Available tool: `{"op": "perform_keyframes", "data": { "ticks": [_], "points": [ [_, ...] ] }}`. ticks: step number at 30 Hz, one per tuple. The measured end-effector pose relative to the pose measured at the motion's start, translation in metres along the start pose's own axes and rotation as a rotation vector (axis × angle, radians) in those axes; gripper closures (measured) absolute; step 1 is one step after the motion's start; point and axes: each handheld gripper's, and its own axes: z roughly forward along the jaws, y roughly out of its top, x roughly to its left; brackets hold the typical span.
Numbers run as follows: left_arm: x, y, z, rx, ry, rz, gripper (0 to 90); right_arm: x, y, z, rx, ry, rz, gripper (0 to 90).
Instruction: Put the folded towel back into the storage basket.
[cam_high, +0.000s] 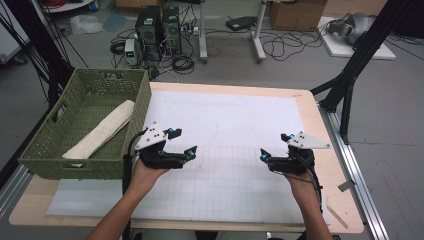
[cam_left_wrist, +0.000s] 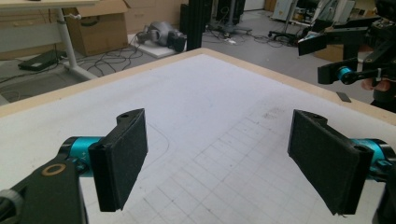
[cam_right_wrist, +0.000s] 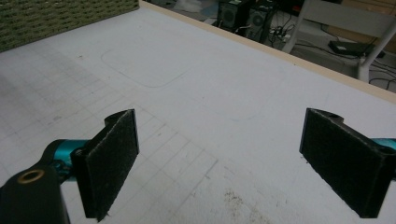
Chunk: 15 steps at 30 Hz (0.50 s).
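My left gripper hovers low over the white gridded mat, just right of the green woven basket. Its jaws stand wide open with nothing between them, as the left gripper view confirms. My right gripper is over the mat's right part, pointing left toward the other one. It is open and empty too. A rolled cream cloth lies slantwise inside the basket. The left gripper view catches the right gripper far off at the upper right.
The basket's wall shows at the top left of the right gripper view. A faint rounded outline is drawn on the mat. Beyond the table's far edge are computers, cables and boxes on the floor. Black frame legs stand at the right.
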Motion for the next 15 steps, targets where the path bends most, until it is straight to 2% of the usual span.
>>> {"op": "perform_keyframes", "data": {
  "ticks": [6,10,15],
  "points": [
    [0.003,-0.013,0.000,0.018,0.012,-0.011,20.7,0.001,-0.011,-0.004,-0.009,-0.013,0.029,11.0],
    [0.005,-0.018,0.001,0.037,0.019,-0.008,21.2,0.002,-0.013,-0.004,-0.001,-0.015,0.032,11.0],
    [0.006,-0.021,0.000,0.034,0.022,-0.013,21.3,0.003,-0.016,-0.003,0.005,-0.008,0.033,11.0]
  ]
}}
